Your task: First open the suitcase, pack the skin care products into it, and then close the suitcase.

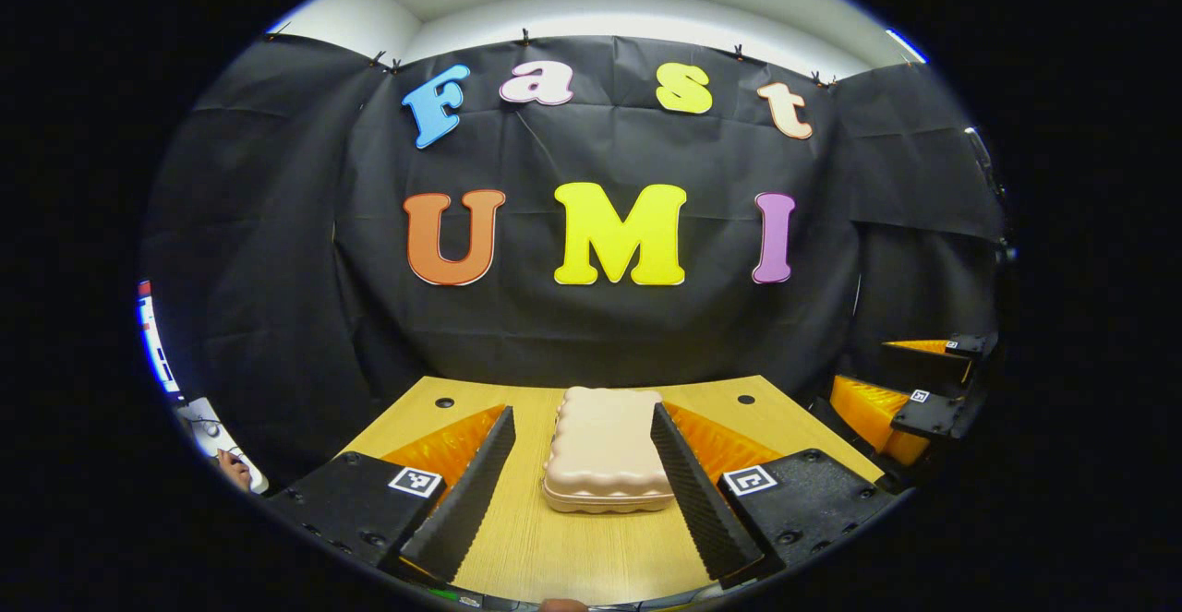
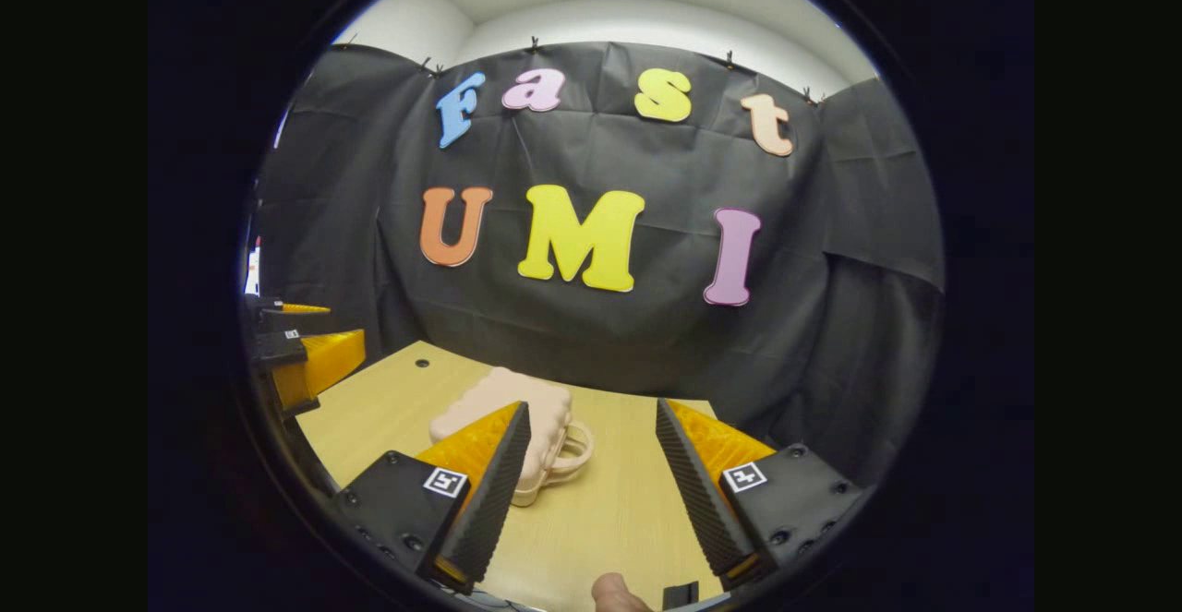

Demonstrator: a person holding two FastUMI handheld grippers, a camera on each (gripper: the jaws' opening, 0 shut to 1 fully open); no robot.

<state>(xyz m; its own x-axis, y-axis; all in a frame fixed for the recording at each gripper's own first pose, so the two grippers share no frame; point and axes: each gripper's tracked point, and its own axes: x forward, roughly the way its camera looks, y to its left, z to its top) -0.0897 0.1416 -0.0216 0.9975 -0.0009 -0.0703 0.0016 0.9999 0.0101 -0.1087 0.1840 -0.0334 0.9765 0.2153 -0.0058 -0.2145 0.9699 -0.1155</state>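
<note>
Framing the near table, the left gripper stands with fingers wide apart, holding nothing; the closed suitcase lies flat between them, apart from both. In the right gripper view, the right gripper is likewise spread and empty, the suitcase just beyond its left finger, handle toward the gap. Farther off hangs the wall.

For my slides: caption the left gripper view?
Open left gripper lined up on a closed suitcase on the table.
</note>
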